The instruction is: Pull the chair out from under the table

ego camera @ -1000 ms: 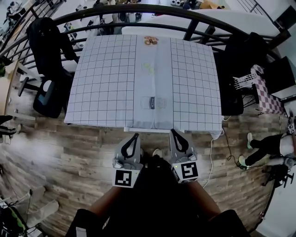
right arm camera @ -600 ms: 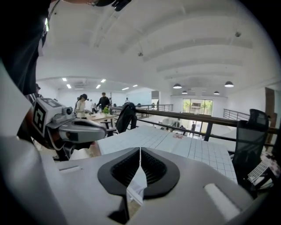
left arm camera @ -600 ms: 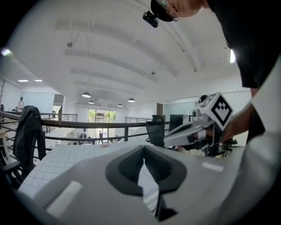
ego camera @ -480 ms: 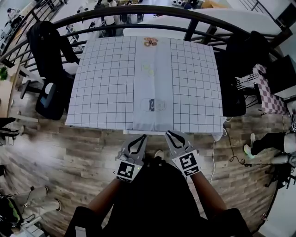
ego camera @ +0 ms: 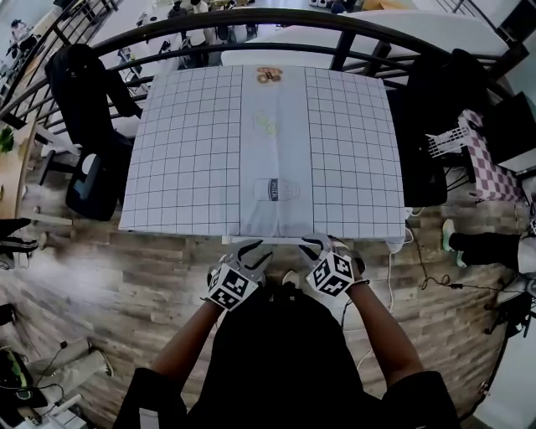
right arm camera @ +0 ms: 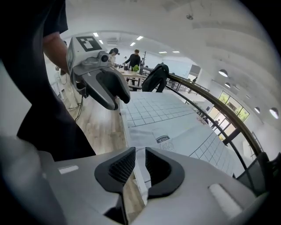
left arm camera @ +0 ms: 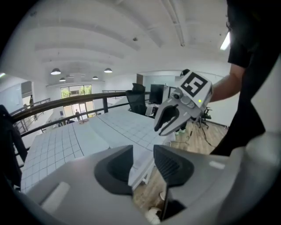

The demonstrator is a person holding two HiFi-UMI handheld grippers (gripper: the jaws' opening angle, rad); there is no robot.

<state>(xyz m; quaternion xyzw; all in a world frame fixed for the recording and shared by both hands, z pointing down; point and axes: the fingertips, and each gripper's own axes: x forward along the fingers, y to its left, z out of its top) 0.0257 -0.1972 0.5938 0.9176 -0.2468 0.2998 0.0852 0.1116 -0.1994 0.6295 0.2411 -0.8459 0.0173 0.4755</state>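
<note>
A table (ego camera: 193, 151) under a white grid-patterned cloth fills the middle of the head view. No chair shows beneath it from here; the cloth and tabletop hide that space. My left gripper (ego camera: 254, 251) and right gripper (ego camera: 318, 245) hang side by side just before the table's near edge (ego camera: 268, 237). Both have just been opening and stand open with nothing between their fingers. In the left gripper view my own left gripper (left arm camera: 142, 153) frames the cloth's edge, and the right gripper (left arm camera: 169, 121) shows beyond. The right gripper view shows my right gripper (right arm camera: 140, 154) and the left gripper (right arm camera: 109, 94).
A black office chair (ego camera: 88, 109) stands at the table's left side and a dark chair (ego camera: 423, 142) at its right. A curved black railing (ego camera: 251, 17) runs behind the table. A white cable (ego camera: 387, 276) trails over the wooden floor at right. A person's legs (ego camera: 490, 247) are at the far right.
Both grippers have sunk and tipped downward toward the table's near edge. Their jaws, shut a second ago, now stand apart.
</note>
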